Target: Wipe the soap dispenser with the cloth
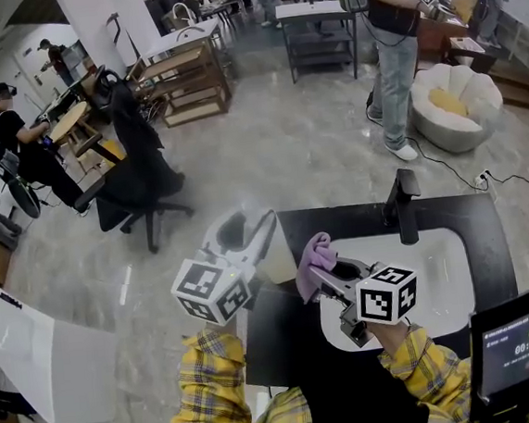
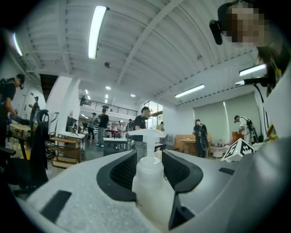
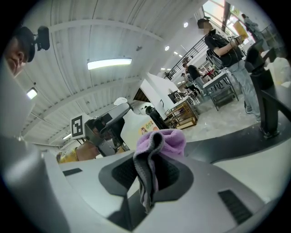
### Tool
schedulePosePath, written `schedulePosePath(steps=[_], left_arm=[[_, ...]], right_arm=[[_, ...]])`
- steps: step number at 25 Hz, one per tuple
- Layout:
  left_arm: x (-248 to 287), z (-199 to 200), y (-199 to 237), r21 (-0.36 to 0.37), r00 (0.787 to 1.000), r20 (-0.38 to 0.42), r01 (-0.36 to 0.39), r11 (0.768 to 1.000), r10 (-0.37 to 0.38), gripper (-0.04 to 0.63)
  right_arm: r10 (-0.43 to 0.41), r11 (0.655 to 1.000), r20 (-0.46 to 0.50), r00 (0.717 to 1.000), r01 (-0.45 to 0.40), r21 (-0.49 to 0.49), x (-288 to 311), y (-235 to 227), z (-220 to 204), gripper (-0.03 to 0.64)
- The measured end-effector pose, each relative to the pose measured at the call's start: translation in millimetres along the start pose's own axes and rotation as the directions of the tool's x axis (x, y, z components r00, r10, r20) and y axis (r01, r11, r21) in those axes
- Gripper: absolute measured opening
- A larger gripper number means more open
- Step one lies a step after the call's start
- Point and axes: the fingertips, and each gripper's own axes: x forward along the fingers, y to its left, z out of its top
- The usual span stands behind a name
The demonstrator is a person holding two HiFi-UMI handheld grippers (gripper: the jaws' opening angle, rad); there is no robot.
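- Left gripper point(image 2: 149, 158): jaws clamped on the upright pump soap dispenser point(image 2: 149, 178), at the counter's point(image 1: 340, 219) left edge.
- Right gripper point(image 3: 152, 169): jaws pinch the purple cloth point(image 3: 160, 140), at the basin's point(image 1: 449, 272) left edge.

Bright, even indoor light. Tube lamp point(image 2: 97, 31) blown out in left gripper view, second lamp point(image 3: 109, 63) likewise in right gripper view. Daylight glare at window point(image 3: 213, 8). Soft sheen on grey floor point(image 1: 286, 148), shadows weak. Strong fisheye w/ black vignette at corners in gripper views, straight lines bowed. Soap dispenser point(image 2: 148, 177) near lens, slightly soft. Cloth point(image 3: 157, 150) fairly sharp. Bkgd hazy.
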Motion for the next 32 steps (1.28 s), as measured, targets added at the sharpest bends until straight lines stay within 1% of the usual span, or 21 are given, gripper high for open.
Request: schedulePosePath(steps=[3, 6, 12, 15, 19, 22, 24, 25, 26, 27, 29, 32], left_arm=[[-0.3, -0.4, -1.8, -0.022, 0.995, 0.02, 0.093, 0.995, -0.093, 0.163], [-2.0, 1.9, -1.5, -0.025, 0.985, 0.029, 0.173, 0.985, -0.172, 0.161], [-3.0, 2.7, -4.5, -0.025, 0.947, 0.056, 0.318, 0.948, -0.317, 0.163], [-4.4, 5.6, -2.8, -0.02, 0.921, 0.069, 0.386, 0.922, -0.384, 0.161], [-3.7, 1.5, -4.9, -0.014, 0.871, 0.077, 0.488, 0.873, -0.486, 0.161], [-3.6, -0.2, -7.3, -0.019, 0.841, 0.066, 0.539, 0.842, -0.537, 0.163], [-3.3, -0.3, -8.0, -0.022, 0.828, 0.06, 0.559, 0.829, -0.557, 0.163], [-2.9, 0.2, -8.4, -0.021, 0.827, 0.06, 0.561, 0.828, -0.559, 0.163], [-2.5, 0.9, -8.7, -0.02, 0.83, 0.062, 0.556, 0.831, -0.554, 0.163], [-2.1, 1.6, -8.8, -0.018, 0.837, 0.065, 0.545, 0.838, -0.543, 0.163], [-1.9, 2.6, -8.2, -0.008, 0.863, 0.065, 0.503, 0.864, -0.501, 0.163], [-0.7, 2.6, -7.0, 0.023, 0.913, 0.023, 0.406, 0.914, -0.407, 0.167]], right_arm=[[0.001, 1.0, -0.001, 1.0, -0.001, -0.014, -0.7, 1.0, 1.6, 0.08], [-0.001, 1.0, 0.002, 1.0, 0.001, -0.026, -1.2, 5.2, 5.1, 0.08], [-0.023, 0.999, 0.01, 1.0, 0.023, -0.037, -7.2, 3.5, 7.5, 0.08], [-0.037, 0.999, 0.014, 0.999, 0.038, -0.03, -8.3, 2.8, 10.1, 0.08], [-0.049, 0.999, 0.027, 0.998, 0.049, -0.015, -12.3, -4.0, 9.9, 0.08], [-0.057, 0.998, 0.03, 0.998, 0.057, -0.013, -15.4, -6.7, 10.1, 0.08], [-0.054, 0.999, 0.032, 0.998, 0.054, -0.006, -15.6, -6.1, 11.0, 0.08], [-0.051, 0.999, 0.033, 0.998, 0.051, -0.005, -15.3, -5.2, 11.9, 0.08], [-0.049, 0.999, 0.033, 0.998, 0.049, -0.007, -14.8, -4.0, 12.9, 0.08], [-0.046, 0.999, 0.033, 0.998, 0.047, -0.008, -14.0, -2.8, 13.8, 0.08], [-0.039, 0.999, 0.031, 0.999, 0.039, -0.01, -11.5, 0.1, 14.7, 0.08], [-0.025, 1.0, 0.023, 0.999, 0.026, -0.012, -8.3, 3.5, 13.6, 0.08]])
